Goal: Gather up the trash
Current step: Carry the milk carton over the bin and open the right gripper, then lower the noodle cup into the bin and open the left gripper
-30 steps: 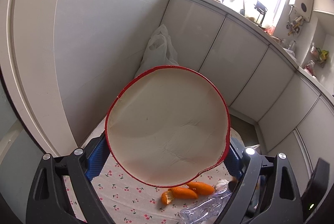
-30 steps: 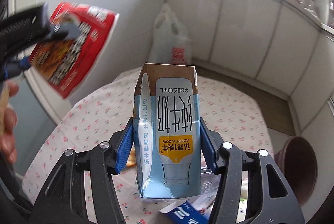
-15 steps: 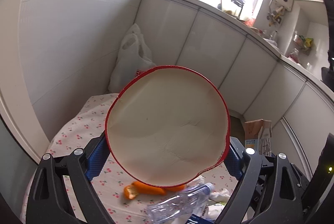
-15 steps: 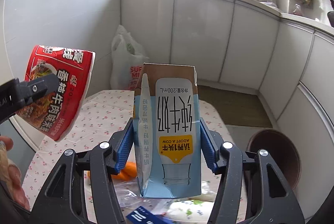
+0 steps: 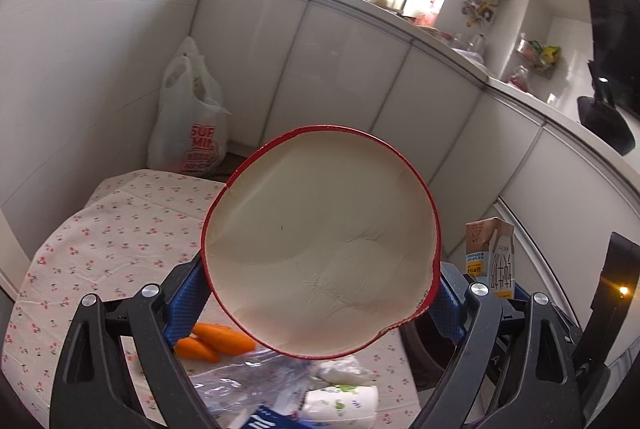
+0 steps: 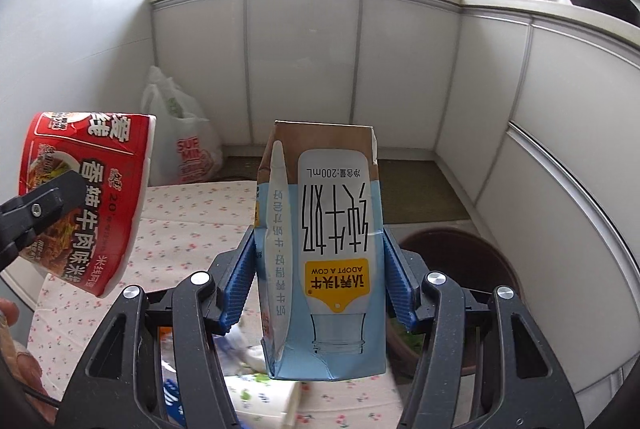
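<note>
Left gripper [image 5: 320, 289] is raised above the tabletop [image 5: 120, 229], blue pads pressed on either side of a red-rimmed noodle cup [image 5: 320, 241] whose empty cream interior faces the camera; the rim is dented and split at 10 o'clock. Right gripper [image 6: 320, 285] is likewise lifted, clamped on a light blue milk carton [image 6: 324, 249] held inverted, print upside down, brown end pointing away from the camera. From the right wrist view the cup appears at 9 o'clock, tilted, red printed wall outward, with the left gripper's black finger across it; a fingertip of the person's hand [image 6: 8, 309] shows at the left edge.

Below the grippers on the cherry-print cloth lie orange peel [image 5: 216, 341], a crushed clear bottle [image 5: 248, 377] and a white paper cup [image 5: 340, 397], close together. A brown bin [image 6: 464, 269] stands at 4 o'clock beside the tabletop, partly hidden by the right gripper. A white plastic bag [image 5: 192, 125] sits on the floor at 11 o'clock against the cabinets [image 5: 340, 69].
</note>
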### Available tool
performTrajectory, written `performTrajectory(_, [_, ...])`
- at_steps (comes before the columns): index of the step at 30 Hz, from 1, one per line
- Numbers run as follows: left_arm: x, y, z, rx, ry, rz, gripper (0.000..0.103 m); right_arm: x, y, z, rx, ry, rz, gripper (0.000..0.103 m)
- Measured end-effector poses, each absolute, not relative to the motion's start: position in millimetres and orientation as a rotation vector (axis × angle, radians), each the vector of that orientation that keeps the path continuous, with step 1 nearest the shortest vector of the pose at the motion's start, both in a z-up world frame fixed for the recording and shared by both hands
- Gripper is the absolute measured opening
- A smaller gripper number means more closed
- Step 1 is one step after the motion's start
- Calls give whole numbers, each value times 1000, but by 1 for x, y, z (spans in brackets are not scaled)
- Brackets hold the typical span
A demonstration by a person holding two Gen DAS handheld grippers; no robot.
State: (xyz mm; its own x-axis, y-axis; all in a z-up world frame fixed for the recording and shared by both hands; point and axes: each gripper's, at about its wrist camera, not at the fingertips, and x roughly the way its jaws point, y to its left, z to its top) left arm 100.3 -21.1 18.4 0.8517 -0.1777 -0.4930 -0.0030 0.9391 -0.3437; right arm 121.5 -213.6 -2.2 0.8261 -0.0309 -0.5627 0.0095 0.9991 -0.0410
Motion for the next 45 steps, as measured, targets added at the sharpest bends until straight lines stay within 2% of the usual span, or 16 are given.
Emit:
performTrajectory(14, [126,-115,9,-263,610,-216,89,154,-346,-33,116,698,-276,57])
performTrajectory(16, [131,-133,8,-250,621,-240,89,156,-361,-37,130,708,-318,67])
performTrajectory(17, [134,-141,8,-245,624,-255,88,156,-368,-38,131,710,-345,80])
performTrajectory(18, [135,-149,7,-242,627,-266,88,156,-375,-38,132,705,-379,88])
performTrajectory(20, [138,-167,6,-231,634,-293,88,151,-389,-39,139,698,-429,90])
performTrajectory(22, [142,-185,6,-222,641,-321,88,145,-402,-43,146,706,-460,96])
performTrajectory(37, [182,-300,-19,-152,786,-443,91,97,-499,-61,267,743,-656,96])
performTrajectory(45, [204,-314,-43,-177,909,-416,92,78,-513,-66,295,753,-673,96])
